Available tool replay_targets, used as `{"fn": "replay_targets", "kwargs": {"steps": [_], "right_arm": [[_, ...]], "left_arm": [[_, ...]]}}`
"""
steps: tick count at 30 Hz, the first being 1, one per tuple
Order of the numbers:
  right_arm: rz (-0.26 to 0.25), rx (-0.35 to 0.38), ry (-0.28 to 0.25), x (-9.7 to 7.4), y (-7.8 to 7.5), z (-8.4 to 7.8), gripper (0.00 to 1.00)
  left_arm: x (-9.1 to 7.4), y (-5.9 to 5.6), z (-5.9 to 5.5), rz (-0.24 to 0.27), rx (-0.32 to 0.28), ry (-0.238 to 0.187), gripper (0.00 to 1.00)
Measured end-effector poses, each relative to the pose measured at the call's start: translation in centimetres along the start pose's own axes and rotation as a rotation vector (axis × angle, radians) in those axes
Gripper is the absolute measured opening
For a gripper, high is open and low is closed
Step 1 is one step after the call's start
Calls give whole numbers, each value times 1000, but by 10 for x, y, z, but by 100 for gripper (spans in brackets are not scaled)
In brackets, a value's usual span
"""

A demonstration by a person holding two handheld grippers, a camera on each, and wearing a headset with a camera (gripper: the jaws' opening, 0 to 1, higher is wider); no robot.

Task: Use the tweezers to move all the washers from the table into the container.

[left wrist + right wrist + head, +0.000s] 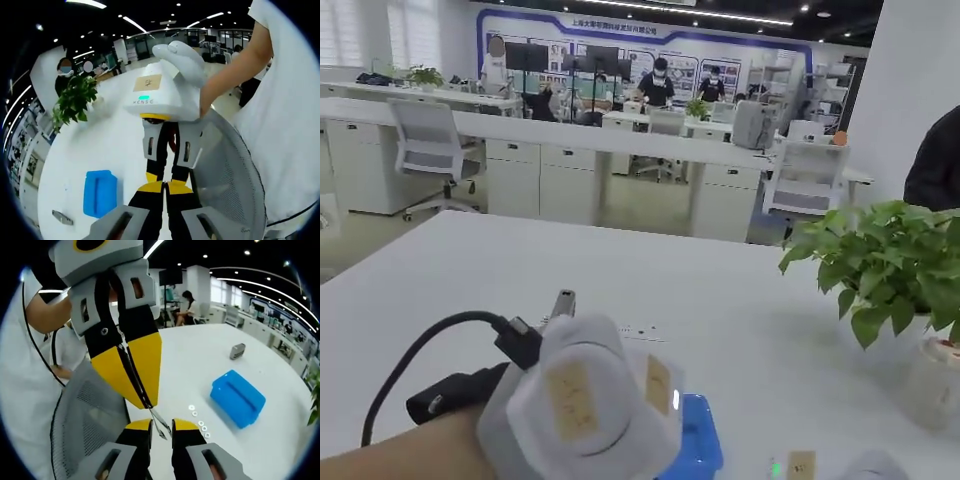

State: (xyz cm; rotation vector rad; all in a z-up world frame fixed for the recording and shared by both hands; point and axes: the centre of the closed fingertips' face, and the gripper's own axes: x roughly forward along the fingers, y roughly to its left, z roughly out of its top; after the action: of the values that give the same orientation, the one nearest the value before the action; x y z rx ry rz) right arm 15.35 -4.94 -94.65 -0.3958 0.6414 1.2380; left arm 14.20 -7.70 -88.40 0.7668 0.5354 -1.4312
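Tweezers (156, 417) in hand, washers (201, 423) off to the right of the tips
Left gripper (150, 402): jaws shut on the tweezers, whose tips poke between the narrowly parted jaws of the right gripper (162, 423); contact there unclear. Washers: about five small flat silvery rings in a loose row on the white table (210, 360), near and right of both grippers, the row running forward, with the blue container (237, 397) just beyond it, further right. Both grippers look equally near; the reach probably falls to the left

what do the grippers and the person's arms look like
The left gripper and right gripper have white housings, yellow rings, grey jaw arms, black jaws tipped yellow. The right bears a tan label and green light. A black cable enters one housing. Short white sleeve.
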Motion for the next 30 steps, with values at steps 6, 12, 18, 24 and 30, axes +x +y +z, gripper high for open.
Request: {"fn": "replay_targets", "kwargs": {"steps": [6, 12, 18, 24, 30], "right_arm": [[9, -16, 2, 6, 0, 3, 5], [4, -30, -2, 16, -6, 9, 2], [-13, -27, -29, 29, -20, 17, 2], [-26, -6, -28, 42, -39, 14, 3], [-19, 31, -30, 55, -52, 12, 3]], "left_arm": [[-1, 7, -5, 64, -16, -14, 0], [-3, 20, -11, 184, -123, -100, 1], [-17, 37, -34, 361, -313, -199, 28], [-26, 28, -77, 481, -535, -230, 44], [-28, 18, -132, 701, -702, -180, 65]]}}
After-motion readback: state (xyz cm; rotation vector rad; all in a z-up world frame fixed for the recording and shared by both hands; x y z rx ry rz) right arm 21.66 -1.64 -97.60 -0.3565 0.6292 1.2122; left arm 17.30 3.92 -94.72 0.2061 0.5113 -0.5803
